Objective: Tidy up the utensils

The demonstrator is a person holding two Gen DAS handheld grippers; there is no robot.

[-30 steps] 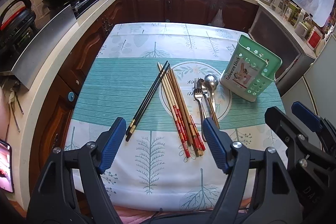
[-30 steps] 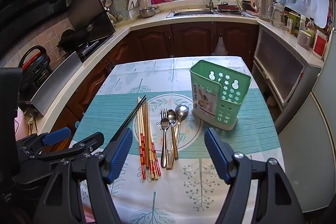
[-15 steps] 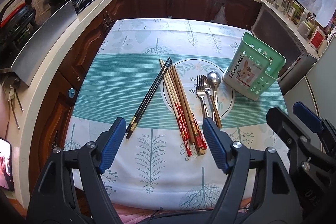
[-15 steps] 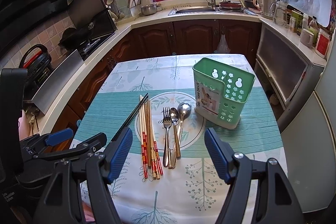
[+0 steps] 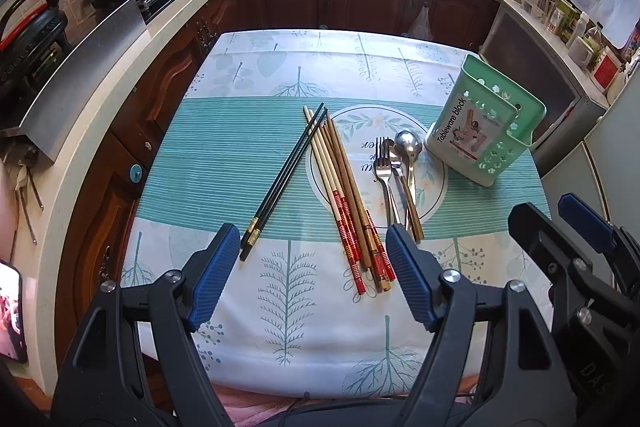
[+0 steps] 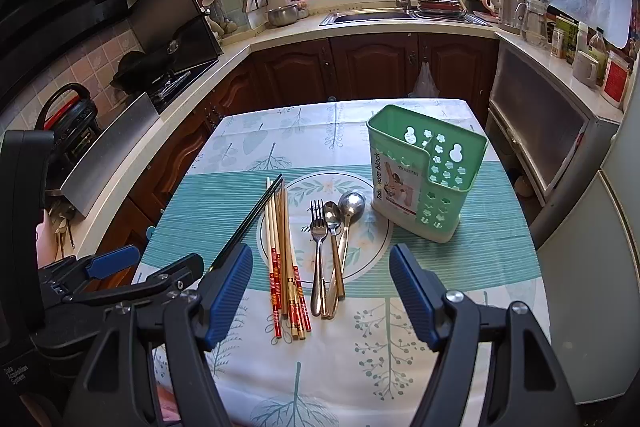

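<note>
A green utensil holder [image 5: 486, 125] [image 6: 426, 173] stands upright at the table's right side and looks empty. Left of it lie a fork [image 5: 385, 171] [image 6: 318, 245] and two spoons [image 5: 408, 163] [image 6: 346, 227] side by side. Several wooden chopsticks with red ends [image 5: 344, 201] [image 6: 282, 255] lie beside them, and a black pair [image 5: 282, 177] [image 6: 250, 223] lies slanted further left. My left gripper [image 5: 310, 275] is open and empty above the table's near edge. My right gripper [image 6: 320, 293] is open and empty, hovering near the handle ends.
The table wears a teal and white leaf-print cloth [image 5: 248, 163] [image 6: 400, 339]. Dark wood cabinets [image 6: 372, 67], a stove counter on the left and a sink [image 6: 372, 17] at the back ring the table. A white appliance [image 6: 592, 267] stands at the right.
Both grippers have drifted slightly forward and up, so the table sits a little lower in each view. The utensils and holder have not moved.
</note>
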